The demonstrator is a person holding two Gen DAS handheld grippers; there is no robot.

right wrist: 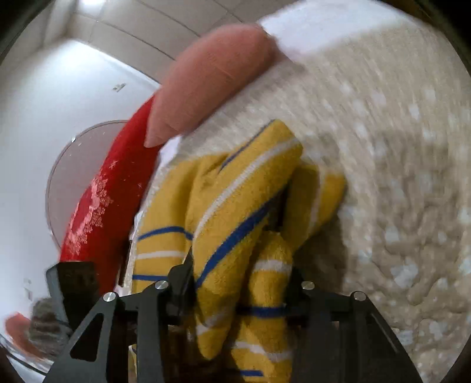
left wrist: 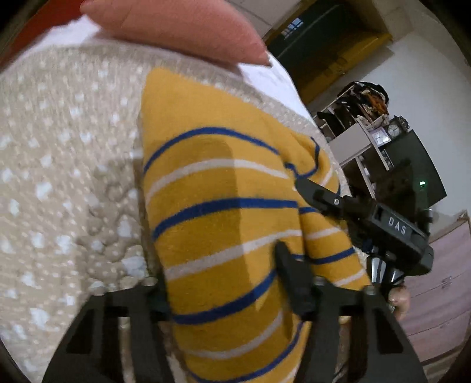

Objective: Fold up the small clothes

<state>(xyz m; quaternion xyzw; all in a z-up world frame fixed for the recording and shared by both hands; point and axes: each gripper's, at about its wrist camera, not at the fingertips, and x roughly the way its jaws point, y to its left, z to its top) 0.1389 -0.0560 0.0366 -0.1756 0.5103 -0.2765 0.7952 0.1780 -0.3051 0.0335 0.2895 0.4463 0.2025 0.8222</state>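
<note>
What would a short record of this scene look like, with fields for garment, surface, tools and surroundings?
garment: yellow sweater with blue and white stripes, partly bunched
surface: beige dotted blanket
left gripper: jaws astride the sweater
right gripper: sweater folds between its jaws
nearby: pink pillow, red cushion
background: shelf with clocks

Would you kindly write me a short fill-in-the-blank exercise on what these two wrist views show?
1. The yellow garment has white and ____ stripes.
2. It lies on a ____ dotted blanket.
3. The pillow at the blanket's far edge is ____.
4. Cloth bunched between the right gripper's fingers is ____.

Missing words: blue; beige; pink; yellow
</note>
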